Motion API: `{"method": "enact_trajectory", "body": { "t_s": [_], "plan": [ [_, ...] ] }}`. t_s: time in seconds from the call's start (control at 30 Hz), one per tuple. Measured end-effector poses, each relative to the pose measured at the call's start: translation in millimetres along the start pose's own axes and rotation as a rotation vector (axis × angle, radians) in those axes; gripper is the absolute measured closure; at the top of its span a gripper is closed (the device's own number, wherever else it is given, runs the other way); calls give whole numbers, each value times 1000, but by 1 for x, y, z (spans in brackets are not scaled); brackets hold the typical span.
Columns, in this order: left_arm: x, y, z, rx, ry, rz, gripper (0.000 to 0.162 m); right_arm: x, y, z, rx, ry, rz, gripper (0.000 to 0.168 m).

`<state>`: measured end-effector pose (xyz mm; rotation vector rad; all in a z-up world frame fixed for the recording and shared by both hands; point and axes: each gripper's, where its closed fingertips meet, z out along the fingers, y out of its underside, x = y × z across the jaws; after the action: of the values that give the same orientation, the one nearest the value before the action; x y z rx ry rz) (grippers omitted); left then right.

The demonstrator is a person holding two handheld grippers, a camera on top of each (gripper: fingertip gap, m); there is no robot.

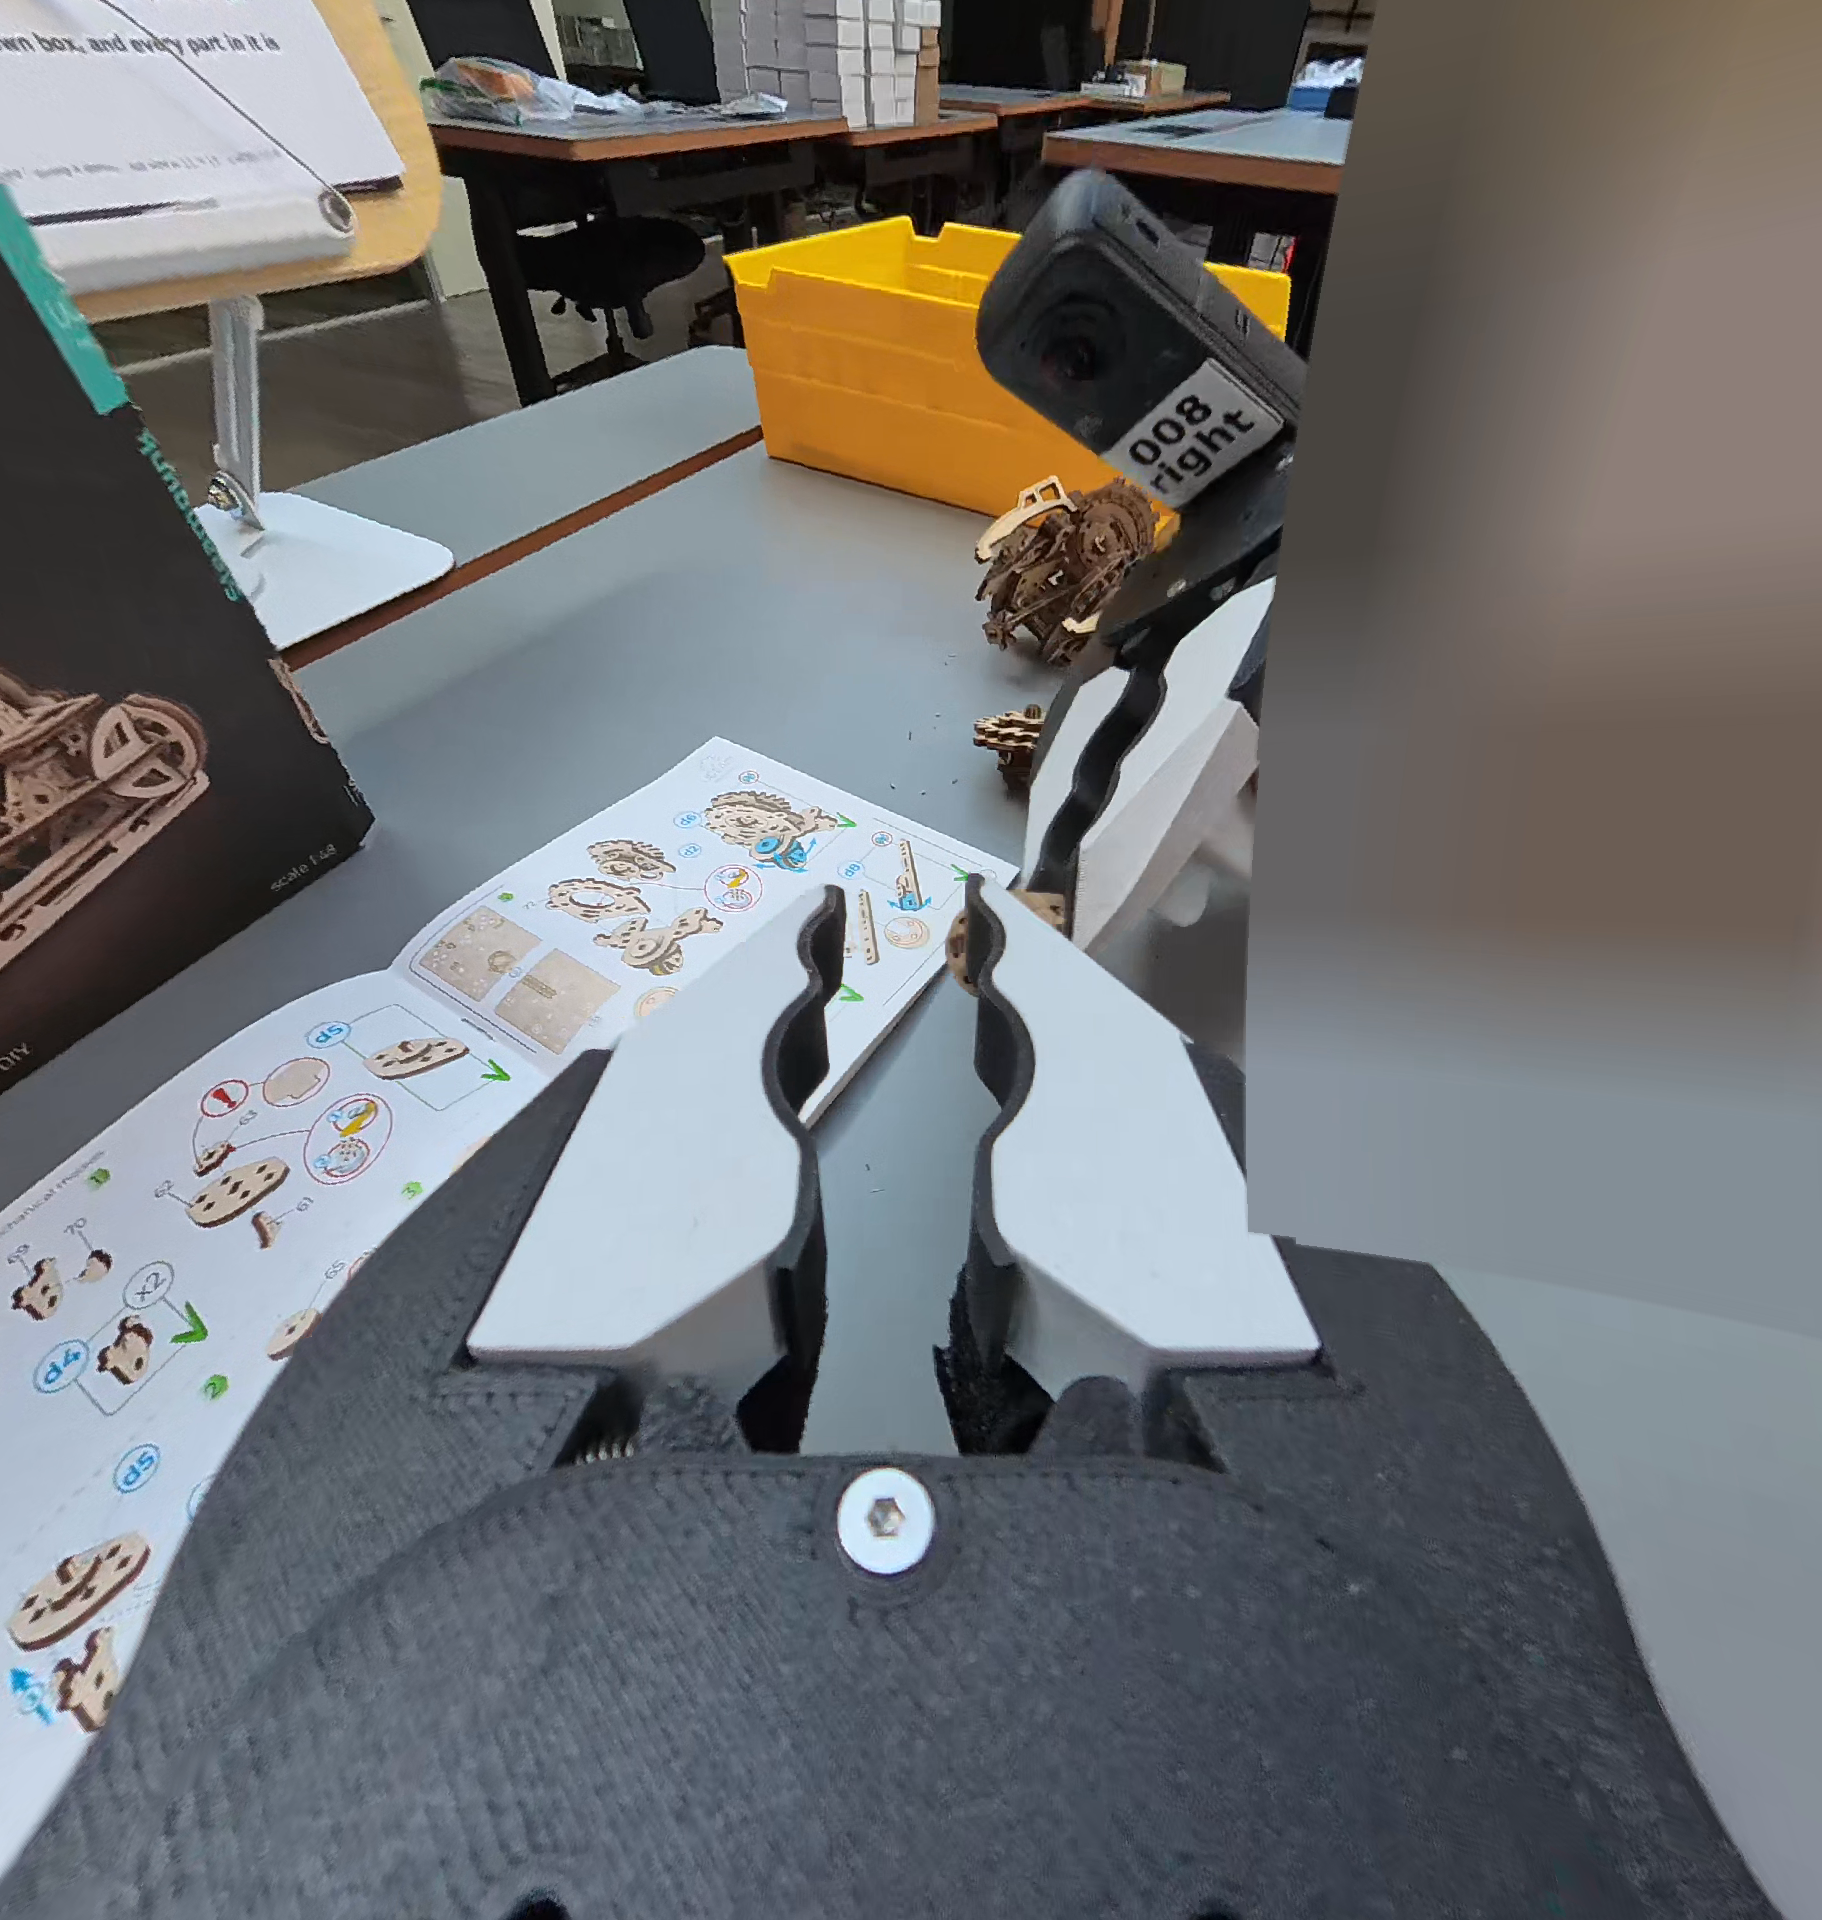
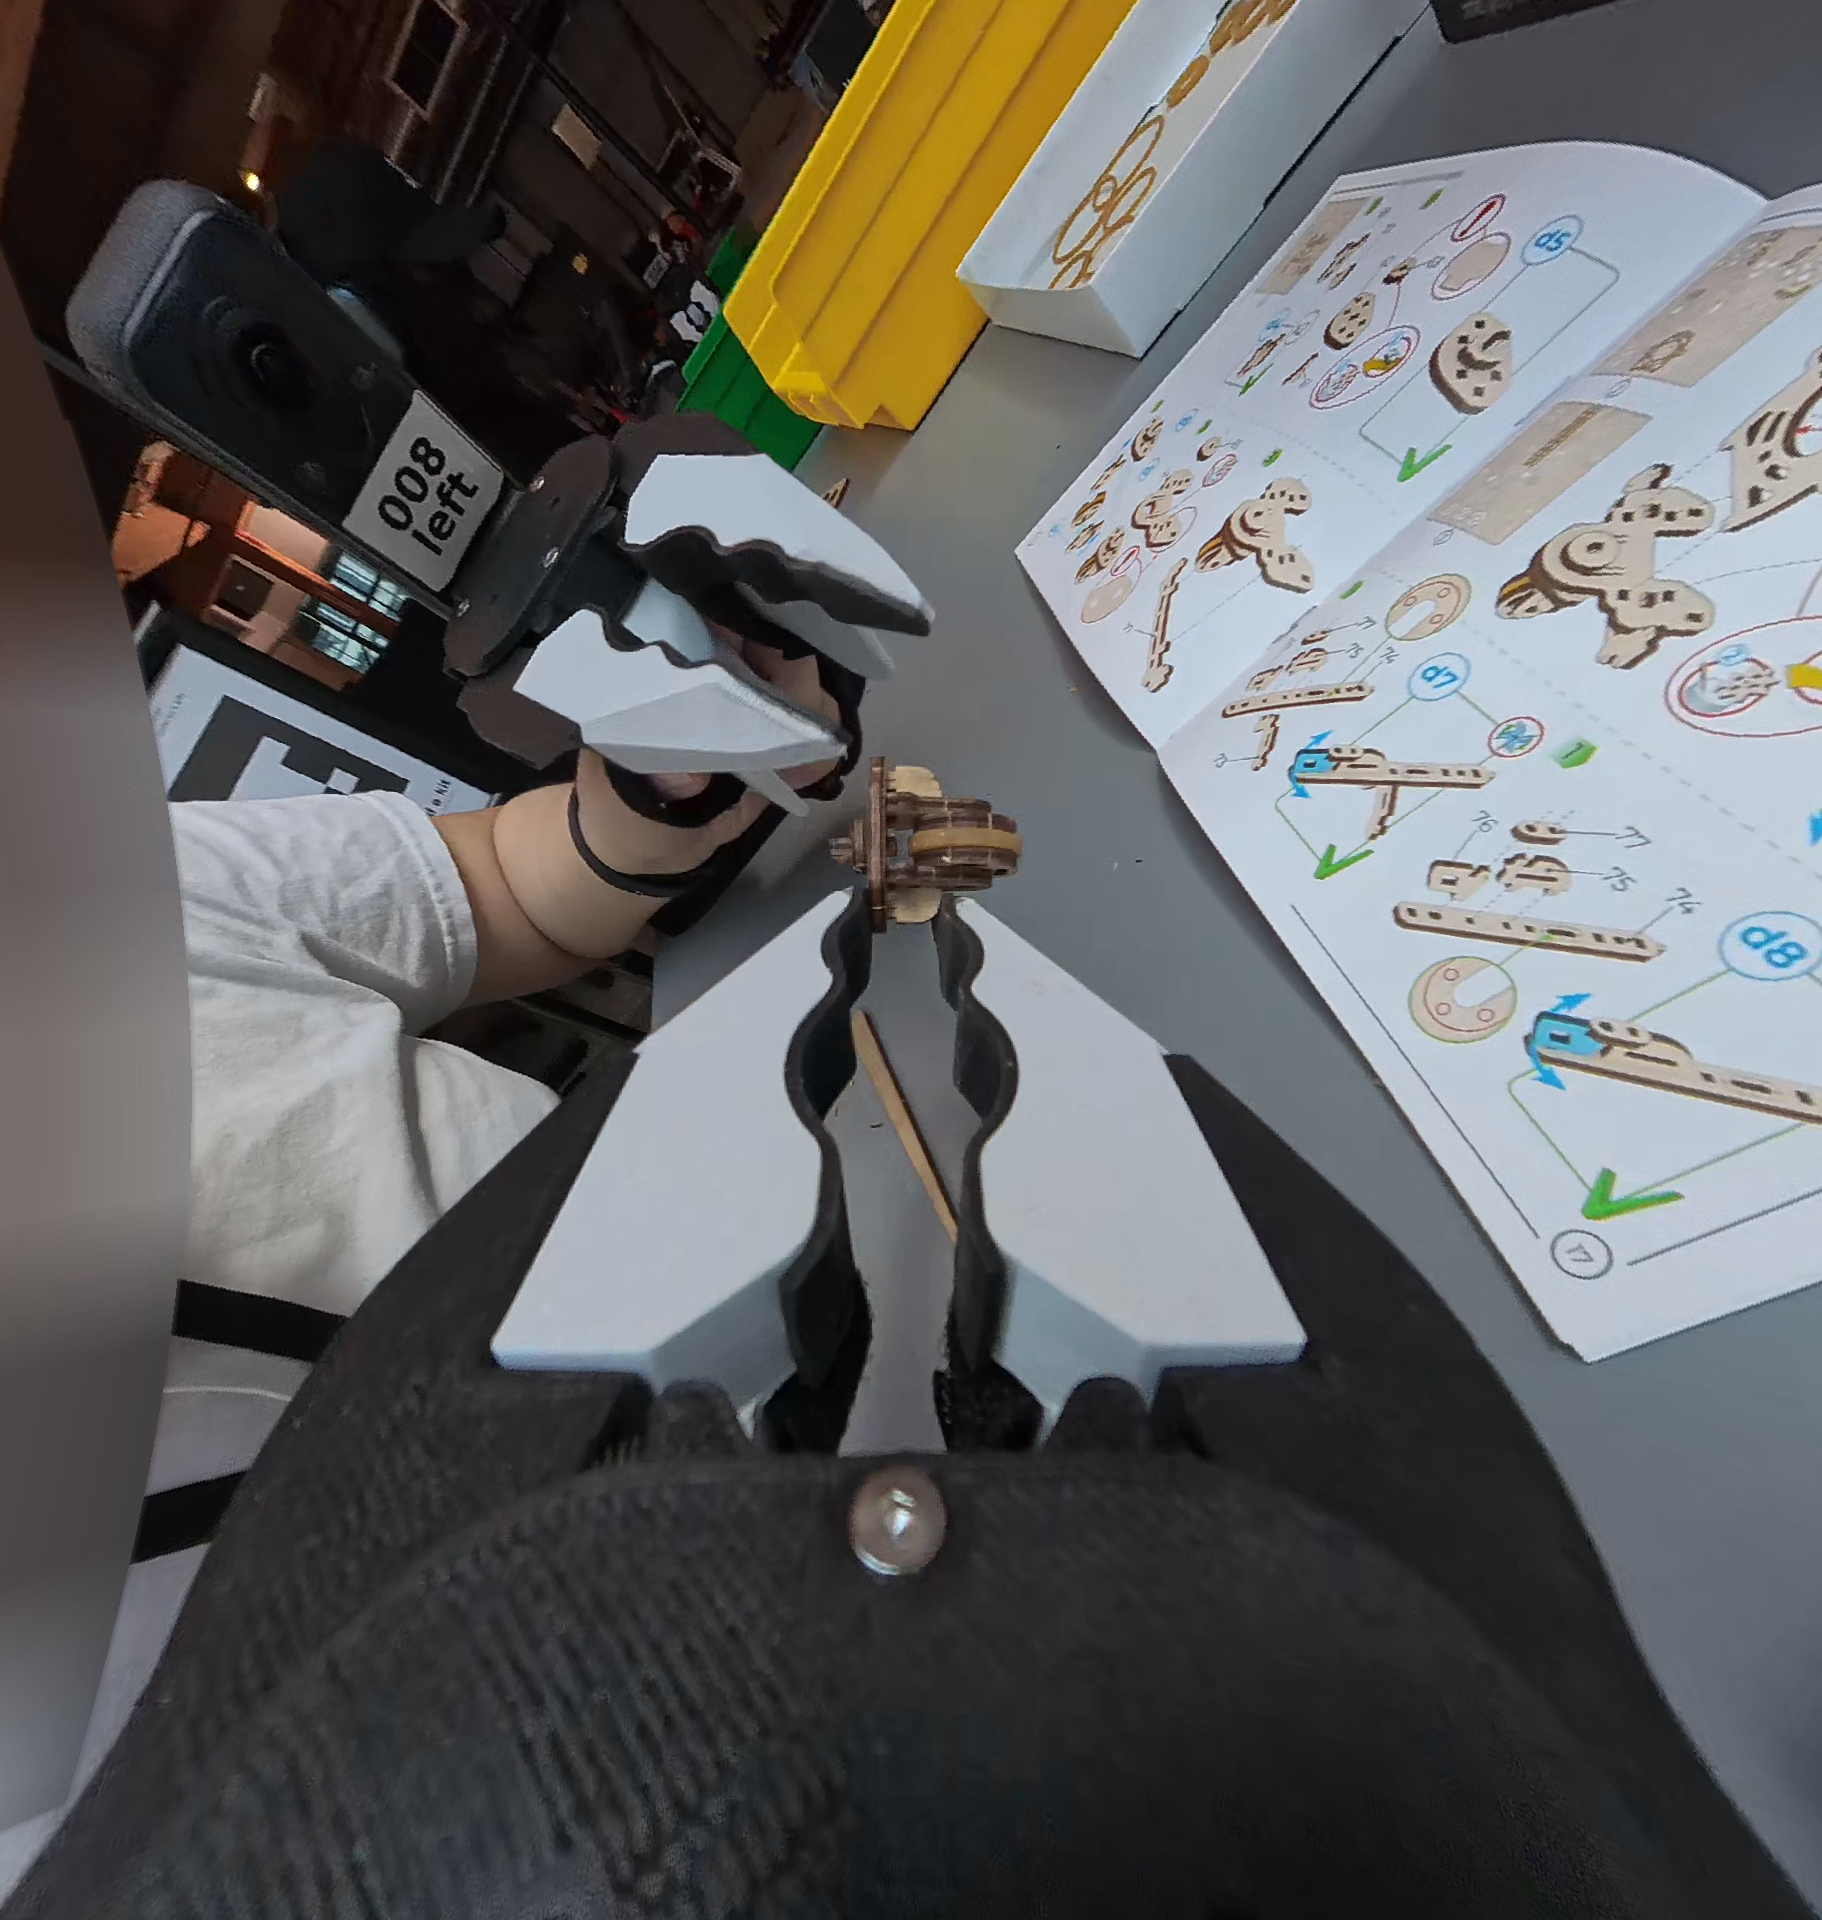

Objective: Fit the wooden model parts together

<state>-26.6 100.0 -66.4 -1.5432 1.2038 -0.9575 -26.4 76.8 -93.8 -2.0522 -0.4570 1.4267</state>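
The grey worktop (image 1: 616, 644) carried the kit box (image 1: 107, 665), the yellow bin (image 1: 865, 395) and the open instruction booklet (image 2: 1509, 727), which lay flat just beside your work area. A larger wooden assembly (image 1: 1068, 566) stood near the bin, already built from many parts and well apart from both tools. A smaller gear-like wooden piece (image 1: 1009, 732) lay on the worktop near it, not yet used.

Your right gripper (image 2: 902, 909) held the small wooden sub-assembly (image 2: 922, 842) above the worktop, its jaws pinching the plate end while the layered disc end projected forward. Several parts of this sub-assembly were already joined.

Your left gripper (image 1: 902, 904) hovered just beside that sub-assembly with its jaws spread and nothing between them. It did not grip the piece.

A thin wooden stick (image 2: 907, 1122) lay on the worktop below the right jaws, unfitted.

Judged from this, the task stood partway: sub-assemblies existed, but joining the held piece to the larger assembly, and fitting the loose parts, remained.
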Motion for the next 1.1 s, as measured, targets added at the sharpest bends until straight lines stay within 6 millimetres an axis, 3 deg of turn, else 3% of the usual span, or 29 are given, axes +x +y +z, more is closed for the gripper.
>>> {"method": "enact_trajectory", "body": {
  "t_s": [0.03,0.23,0.43,0.8,1.1],
  "plan": [
    [-4,-1,-2,9,-7,-15,141,-2,0,0,7,-34,33,158],
    [1,-3,-6,44,101,-127,141,-11,-2,-2,28,-172,166,158],
    [11,-1,-6,37,192,-165,146,-15,1,-2,10,-203,178,158],
    [29,14,-7,-51,421,-359,149,-11,14,0,-91,-142,0,158],
    [34,20,-5,-80,448,-375,151,-12,17,-1,-124,-137,-76,158]
  ]
}}
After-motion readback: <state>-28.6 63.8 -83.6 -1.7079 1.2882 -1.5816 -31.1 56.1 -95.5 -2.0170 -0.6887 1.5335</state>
